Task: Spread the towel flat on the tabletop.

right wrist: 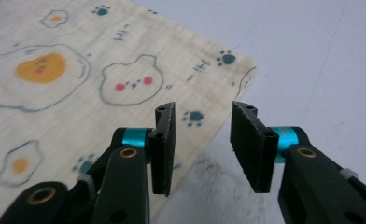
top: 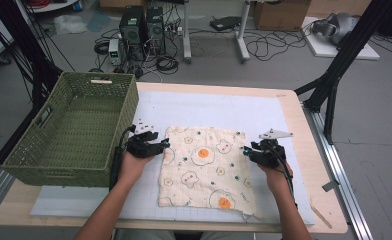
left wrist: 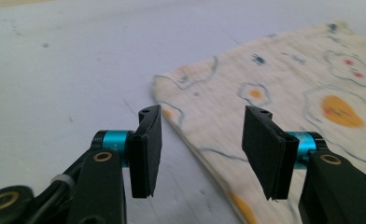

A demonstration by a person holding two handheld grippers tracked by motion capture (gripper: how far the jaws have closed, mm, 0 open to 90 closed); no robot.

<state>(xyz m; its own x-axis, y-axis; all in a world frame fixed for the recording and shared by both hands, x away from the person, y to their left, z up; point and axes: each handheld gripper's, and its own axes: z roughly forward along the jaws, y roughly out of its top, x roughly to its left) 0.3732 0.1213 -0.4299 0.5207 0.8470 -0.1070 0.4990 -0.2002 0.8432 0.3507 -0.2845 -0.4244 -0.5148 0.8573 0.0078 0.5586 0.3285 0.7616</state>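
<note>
A cream cloth (top: 204,167) printed with fried eggs and bear faces lies flat on the white mat (top: 264,112). My left gripper (top: 165,144) hovers at the cloth's left edge near its far corner, jaws open with nothing between them. From the left gripper view, that cloth edge (left wrist: 190,140) runs under the gap of the open left gripper (left wrist: 202,151). My right gripper (top: 245,150) is at the cloth's right edge, also open and holding nothing. The right gripper view has the cloth's edge and corner (right wrist: 237,70) just ahead of the right gripper (right wrist: 202,147).
A green woven basket (top: 71,127) stands on the table's left, close beside my left hand. The wooden table edge (top: 306,135) runs along the right. Behind the table, computers and cables lie on the floor (top: 149,35).
</note>
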